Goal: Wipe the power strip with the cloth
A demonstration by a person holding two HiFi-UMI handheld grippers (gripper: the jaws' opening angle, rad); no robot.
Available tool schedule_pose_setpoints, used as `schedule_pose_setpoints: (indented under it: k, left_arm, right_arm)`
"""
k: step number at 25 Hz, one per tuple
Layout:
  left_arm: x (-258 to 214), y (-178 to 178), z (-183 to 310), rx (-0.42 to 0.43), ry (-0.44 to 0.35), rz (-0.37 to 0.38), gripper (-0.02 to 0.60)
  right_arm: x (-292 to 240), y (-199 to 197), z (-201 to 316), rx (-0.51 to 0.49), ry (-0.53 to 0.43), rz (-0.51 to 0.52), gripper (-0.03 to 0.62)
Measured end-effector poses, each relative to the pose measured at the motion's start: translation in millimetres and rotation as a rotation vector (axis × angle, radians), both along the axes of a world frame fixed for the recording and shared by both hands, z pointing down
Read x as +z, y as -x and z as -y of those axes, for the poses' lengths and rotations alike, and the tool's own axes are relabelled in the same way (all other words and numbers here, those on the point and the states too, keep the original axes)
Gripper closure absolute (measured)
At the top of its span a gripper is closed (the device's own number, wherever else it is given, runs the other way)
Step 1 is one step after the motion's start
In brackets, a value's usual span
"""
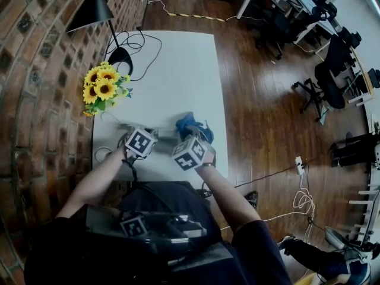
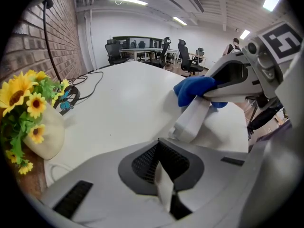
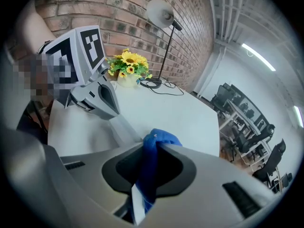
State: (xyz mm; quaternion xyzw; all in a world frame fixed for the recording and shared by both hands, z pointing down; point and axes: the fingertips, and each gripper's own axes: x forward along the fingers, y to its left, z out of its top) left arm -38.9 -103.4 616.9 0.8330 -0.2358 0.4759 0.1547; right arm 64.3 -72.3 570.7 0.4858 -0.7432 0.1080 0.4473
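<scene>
Down the 9 o'clock side, a brick wall [image 1: 35, 52]; filling the middle, a long white bench [image 1: 178, 70]. At the bench's 11 o'clock corner, a black lamp [image 1: 95, 8] with dark cables [image 1: 139, 43] looped beside its base; at 9 o'clock along the wall edge, sunflowers [image 1: 104, 89] in a pale vase [image 2: 45, 132]. At the 6 o'clock end, the power strip [image 2: 192, 120], lying on the bench between the two tools, with a white cord [image 1: 102, 154], presumably its own, curled at 8 o'clock. On the left gripper [image 2: 161, 175], fingers clenched tight with the tips right at the strip's near end; pinching or merely pinning, impossible to tell. On the right gripper [image 3: 145, 172], fingers grasping the blue cloth [image 3: 161, 139], bunched into a wad and resting against the strip's far end, at about 2 o'clock from the left tool. Judged to be mid-wipe. Chief hazard from here: the strip skidding or pivoting under a firm sideways stroke, given an anchor at one end only. Also possible: the wad dragging out of the fingers through friction on the plastic, leaving bare fingertips to scrape the casing; a loose fold catching in a socket; the cord pulling taut and tugging the vase over. Best countered with light, short strokes aimed toward the anchored end.
</scene>
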Motion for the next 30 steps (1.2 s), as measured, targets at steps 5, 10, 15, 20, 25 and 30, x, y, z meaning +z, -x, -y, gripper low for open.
schedule_pose_setpoints:
  k: [5, 10, 15, 20, 25, 30]
  left_arm:
    - [1.2, 0.8, -3.2, -0.008, 0.012, -0.012, 0.575]
    - [-0.8, 3.0, -5.0, -0.018, -0.003, -0.03, 0.575]
    - [-2.0, -0.5, -3.3, -0.019, -0.015, -0.057, 0.575]
    - [-0.1, 1.4, -5.7, -0.017, -0.001, -0.072, 0.575]
    - [-2.5, -4.0, -8.2, 0.008, 0.012, -0.098, 0.575]
    - [-2.4, -3.8, -5.4, 0.02, 0.003, -0.098, 0.575]
  right_arm:
    - [-3.3, 22.4, 3.4, -0.02, -0.02, 0.036, 0.54]
    - [-7.6, 40.5, 5.3, -0.007, -0.076, 0.111, 0.54]
    - [-10.0, 48.4, 8.8, -0.001, -0.1, 0.142, 0.539]
    - [-9.1, 65.5, 9.7, -0.01, -0.097, 0.167, 0.539]
    - [-9.0, 73.2, 11.6, -0.014, -0.091, 0.182, 0.539]
    - [-9.5, 75.8, 12.2, -0.012, -0.095, 0.19, 0.539]
